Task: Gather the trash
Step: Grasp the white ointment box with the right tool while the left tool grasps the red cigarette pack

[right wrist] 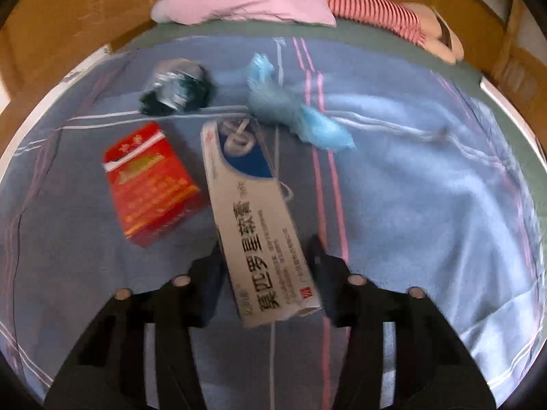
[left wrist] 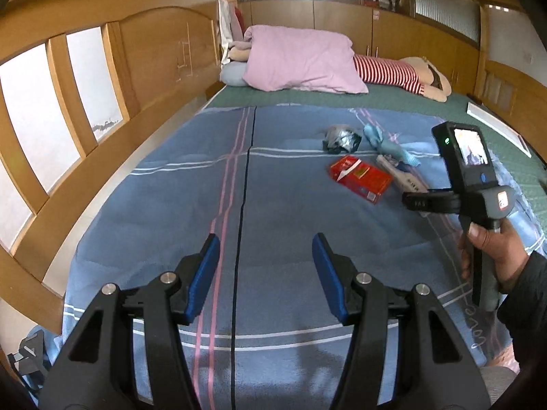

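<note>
Trash lies on a blue striped blanket (left wrist: 164, 212) on a bed: a red carton (left wrist: 359, 178) (right wrist: 150, 184), a long white ointment box (right wrist: 254, 222) (left wrist: 403, 175), a crumpled silver-and-black wrapper (left wrist: 341, 138) (right wrist: 176, 87) and a light blue plastic wad (left wrist: 383, 143) (right wrist: 290, 109). My left gripper (left wrist: 266, 256) is open and empty, hovering over bare blanket short of the trash. My right gripper (right wrist: 266, 256) is open, its fingers (right wrist: 319, 256) on either side of the white box's near end. The view is blurred, so contact is unclear.
A pink pillow (left wrist: 301, 58) and a striped stuffed doll (left wrist: 393, 71) lie at the bed's far end. A wooden headboard with frosted panes (left wrist: 85, 78) runs along the left. Wooden cabinets (left wrist: 342, 24) stand behind. The right hand-held gripper (left wrist: 478, 177) is at the right.
</note>
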A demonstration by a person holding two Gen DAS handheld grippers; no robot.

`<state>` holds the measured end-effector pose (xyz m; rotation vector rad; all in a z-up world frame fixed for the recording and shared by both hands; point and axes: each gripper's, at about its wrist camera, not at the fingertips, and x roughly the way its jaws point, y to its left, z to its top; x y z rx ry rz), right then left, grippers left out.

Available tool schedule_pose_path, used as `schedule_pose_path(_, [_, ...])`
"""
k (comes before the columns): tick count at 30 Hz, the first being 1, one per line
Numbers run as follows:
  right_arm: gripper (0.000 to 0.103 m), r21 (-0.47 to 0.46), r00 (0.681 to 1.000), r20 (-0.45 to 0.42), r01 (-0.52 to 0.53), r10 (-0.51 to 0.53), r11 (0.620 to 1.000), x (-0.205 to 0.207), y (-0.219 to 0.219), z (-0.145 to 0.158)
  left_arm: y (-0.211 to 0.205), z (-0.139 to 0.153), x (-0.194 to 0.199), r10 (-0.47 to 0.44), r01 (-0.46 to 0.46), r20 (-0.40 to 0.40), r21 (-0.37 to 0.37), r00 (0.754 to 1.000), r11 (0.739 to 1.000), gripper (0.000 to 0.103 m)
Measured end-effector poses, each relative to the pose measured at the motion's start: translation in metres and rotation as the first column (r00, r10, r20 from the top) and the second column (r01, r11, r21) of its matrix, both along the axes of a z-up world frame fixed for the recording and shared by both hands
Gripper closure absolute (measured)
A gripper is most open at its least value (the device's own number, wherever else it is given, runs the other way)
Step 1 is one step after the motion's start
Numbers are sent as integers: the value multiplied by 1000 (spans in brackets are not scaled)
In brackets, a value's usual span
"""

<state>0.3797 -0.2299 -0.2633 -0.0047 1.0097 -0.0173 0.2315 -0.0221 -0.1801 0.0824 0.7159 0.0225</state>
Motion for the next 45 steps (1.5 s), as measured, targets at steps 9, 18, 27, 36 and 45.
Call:
schedule_pose_path(9, [60, 114, 996, 73, 48, -56, 992, -61, -16, 42, -12, 2, 11, -15, 15, 2, 19, 1000, 1000, 45])
schedule_pose_path(18, [60, 139, 986, 163, 10, -33, 990, -143, -32, 86, -72, -14, 83, -31, 29, -73, -17, 997, 999, 36])
schedule_pose_path(27, [60, 211, 977, 208, 10, -55, 978, -172, -73, 99, -154, -56, 183, 163, -152, -140, 90, 977, 984, 29])
schedule_pose_path(36, [60, 278, 979, 179, 41, -94, 960, -176, -99, 91, -172, -72, 211, 263, -247, -155, 115, 952, 962, 51])
schedule_pose_path(45, [60, 305, 978, 179, 47, -106, 951, -190, -103, 94, -141, -70, 192, 312, -296, -135, 123, 941, 947, 28])
